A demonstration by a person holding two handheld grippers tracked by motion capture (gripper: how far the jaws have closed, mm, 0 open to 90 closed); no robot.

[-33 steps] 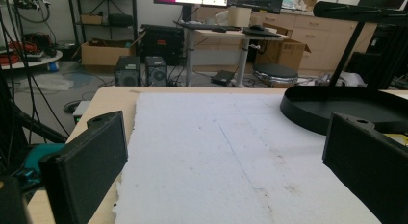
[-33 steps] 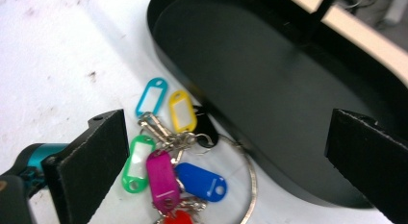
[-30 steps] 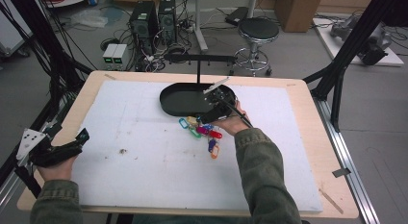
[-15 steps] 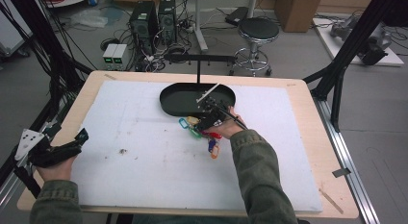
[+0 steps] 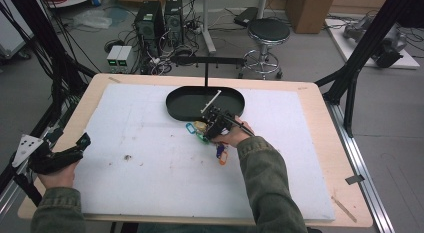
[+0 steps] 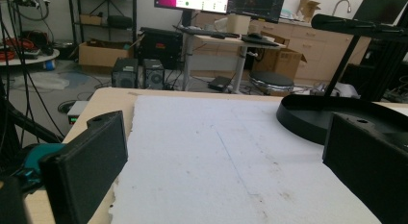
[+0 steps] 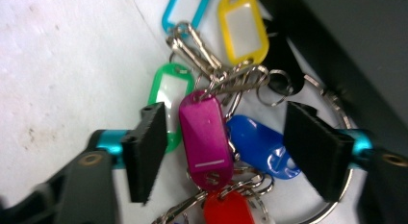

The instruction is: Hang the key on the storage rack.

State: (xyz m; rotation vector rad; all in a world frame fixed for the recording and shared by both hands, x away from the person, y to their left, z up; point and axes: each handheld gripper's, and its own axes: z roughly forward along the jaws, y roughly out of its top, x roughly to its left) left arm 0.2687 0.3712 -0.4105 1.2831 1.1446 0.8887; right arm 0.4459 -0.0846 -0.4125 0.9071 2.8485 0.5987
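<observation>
White foam sheeting covers the table [image 5: 150, 143] in the high view, with bare wood showing round its rim. Just above the middle of the frame we see a black oval tray [image 5: 182, 105] with a thin upright post rising from it. Directly below the tray's lower rim lies a bunch of coloured key tags [image 5: 212, 143], and our right gripper [image 5: 212, 127] hangs over them, touching or nearly so. At the lower left of the frame our left gripper [image 5: 75, 148] rests near the table's edge, well apart from the work.

From the left gripper view, we look across bare foam toward the tray [image 6: 308, 120] at the right of the frame; the jaws stand wide apart with nothing between them.

From the right gripper view, the jaws are spread wide on either side of a magenta tag [image 7: 204, 137] and a blue tag [image 7: 260, 144], gripping neither yet. Green [image 7: 168, 96], yellow [image 7: 243, 29] and red [image 7: 228, 209] tags and a tangle of metal rings [image 7: 231, 77] lie around them, and the tray's dark wall [image 7: 356, 56] fills the upper right.

We judge the pickup barely begun: the jaws must close, then lift. Room is tight against the tray on one side and open foam on the other.
</observation>
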